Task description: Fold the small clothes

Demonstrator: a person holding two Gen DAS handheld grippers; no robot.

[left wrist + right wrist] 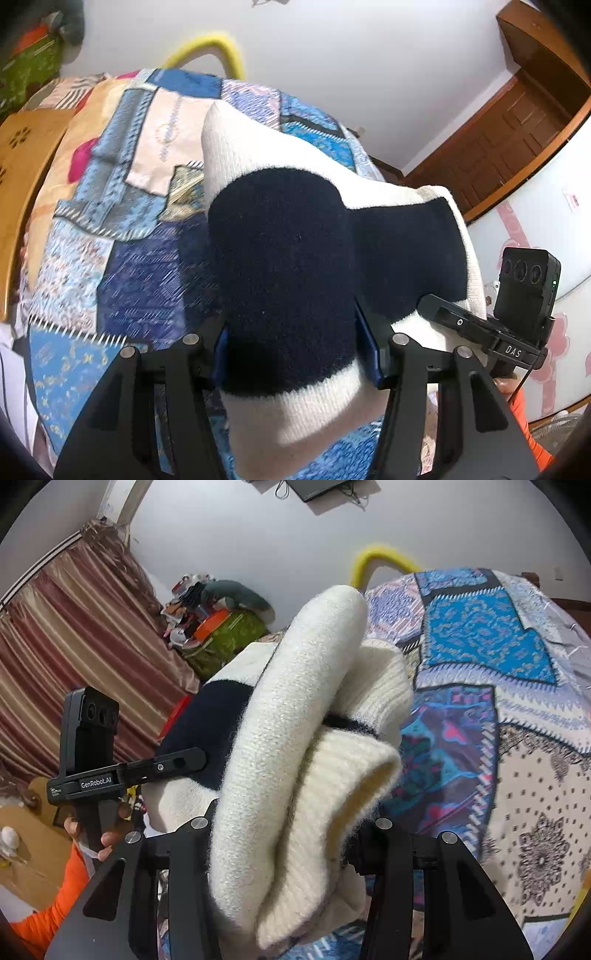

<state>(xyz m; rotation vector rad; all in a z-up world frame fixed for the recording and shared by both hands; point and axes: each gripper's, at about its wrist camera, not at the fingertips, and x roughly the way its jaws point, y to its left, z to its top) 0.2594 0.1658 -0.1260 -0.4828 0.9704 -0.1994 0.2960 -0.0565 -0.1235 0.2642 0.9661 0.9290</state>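
Both claws, left gripper [295, 350] and right gripper [291, 834], clamp the cream-and-navy knit sweater [288, 240] above the patchwork quilt [110, 229], blocking most of it from sight

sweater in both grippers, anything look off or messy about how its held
Somewhat. The sweater is bunched thick between both the left gripper and the right gripper, held up above the patchwork quilt rather than lying flat. A ribbed cuff gapes open. No damage visible.
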